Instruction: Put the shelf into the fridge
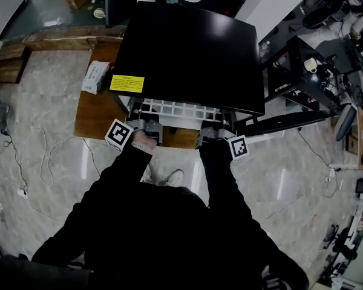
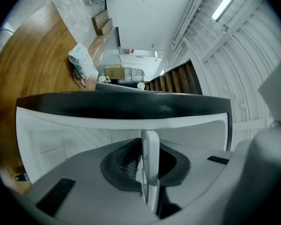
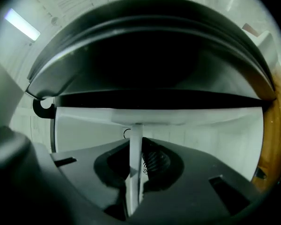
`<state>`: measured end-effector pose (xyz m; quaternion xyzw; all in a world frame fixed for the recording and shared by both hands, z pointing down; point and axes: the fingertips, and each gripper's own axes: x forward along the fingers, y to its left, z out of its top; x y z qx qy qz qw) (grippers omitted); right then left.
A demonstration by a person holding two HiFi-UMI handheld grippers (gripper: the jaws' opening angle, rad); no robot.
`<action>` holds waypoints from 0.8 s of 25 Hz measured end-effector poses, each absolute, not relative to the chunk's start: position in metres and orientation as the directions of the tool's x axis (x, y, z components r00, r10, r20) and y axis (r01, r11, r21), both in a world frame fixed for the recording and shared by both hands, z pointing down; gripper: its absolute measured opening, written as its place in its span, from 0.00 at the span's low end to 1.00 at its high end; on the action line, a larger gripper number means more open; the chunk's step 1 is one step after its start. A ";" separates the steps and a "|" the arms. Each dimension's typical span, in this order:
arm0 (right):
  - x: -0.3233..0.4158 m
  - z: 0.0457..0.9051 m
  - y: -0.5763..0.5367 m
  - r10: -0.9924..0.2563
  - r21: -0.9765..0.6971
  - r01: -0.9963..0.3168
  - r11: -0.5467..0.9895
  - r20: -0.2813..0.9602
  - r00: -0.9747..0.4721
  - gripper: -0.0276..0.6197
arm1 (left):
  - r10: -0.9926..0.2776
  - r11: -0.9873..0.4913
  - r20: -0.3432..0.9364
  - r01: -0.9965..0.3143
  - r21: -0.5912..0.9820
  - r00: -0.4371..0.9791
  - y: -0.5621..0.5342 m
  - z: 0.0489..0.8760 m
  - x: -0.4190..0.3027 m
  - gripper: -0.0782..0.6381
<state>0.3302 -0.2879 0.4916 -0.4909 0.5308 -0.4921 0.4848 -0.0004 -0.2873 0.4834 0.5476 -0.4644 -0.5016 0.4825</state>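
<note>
A pale marbled floor [image 1: 42, 119] fills the head view, cluttered work desks crowding its right side and a low wooden platform [image 1: 97, 116] lying at the centre. On that platform stands the fridge [image 1: 187, 53], a black box seen from above, with a yellow label [image 1: 126, 83] near its front left corner and its door [image 1: 290, 122] swung open to the right. The shelf [image 1: 178, 109], a white wire grid, lies level and pokes out of the fridge's open front, with its long axis running side to side across the mouth. Most of it seems to be inside already, under the black top. The person carries it by its near edge, one grip toward each end. The left gripper [image 1: 146, 130] has its jaws drawn narrow and clamped on a white bar of the shelf, and the right gripper [image 1: 210, 135] is pinched the same way on its own bar. Both gripper views look straight past the held bar into the white cavity, so the way in lies dead ahead of the jaws. Neither hand is nearer, and I judge an even push from both would keep the shelf square.
</note>
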 end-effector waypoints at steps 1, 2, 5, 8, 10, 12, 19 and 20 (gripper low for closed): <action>0.330 0.491 -0.291 -0.999 -0.998 -0.045 0.033 -0.031 -0.044 0.09 | -0.993 -0.101 -0.099 -0.024 0.995 0.061 -0.290 0.483 0.000 0.15; 0.331 0.491 -0.294 -0.999 -0.998 -0.045 0.033 -0.031 -0.041 0.09 | -0.994 -0.099 -0.098 -0.025 0.995 0.057 -0.293 0.484 0.000 0.15; 0.332 0.491 -0.302 -0.999 -0.998 -0.044 0.037 -0.036 -0.034 0.09 | -0.994 -0.102 -0.101 -0.037 0.994 0.046 -0.300 0.489 -0.001 0.16; 0.332 0.491 -0.309 -0.999 -0.998 -0.043 0.038 -0.037 -0.031 0.09 | -0.994 -0.109 -0.107 -0.042 0.993 0.037 -0.307 0.486 0.000 0.16; 0.331 0.492 -0.314 -0.999 -0.998 -0.041 0.040 -0.039 -0.028 0.09 | -0.994 -0.109 -0.108 -0.043 0.993 0.032 -0.312 0.486 -0.001 0.16; 0.334 0.496 -0.320 -0.999 -0.998 -0.046 0.047 -0.046 -0.026 0.09 | -0.994 -0.108 -0.106 -0.052 0.993 0.030 -0.317 0.487 -0.002 0.16; 0.325 0.487 -0.318 -0.996 -0.992 -0.103 0.069 -0.063 -0.066 0.12 | -0.985 -0.156 -0.147 -0.096 0.983 0.088 -0.316 0.479 0.004 0.16; 0.321 0.484 -0.315 -0.994 -0.991 -0.110 0.077 -0.067 -0.086 0.17 | -0.981 -0.170 -0.157 -0.116 0.979 0.112 -0.312 0.476 0.008 0.16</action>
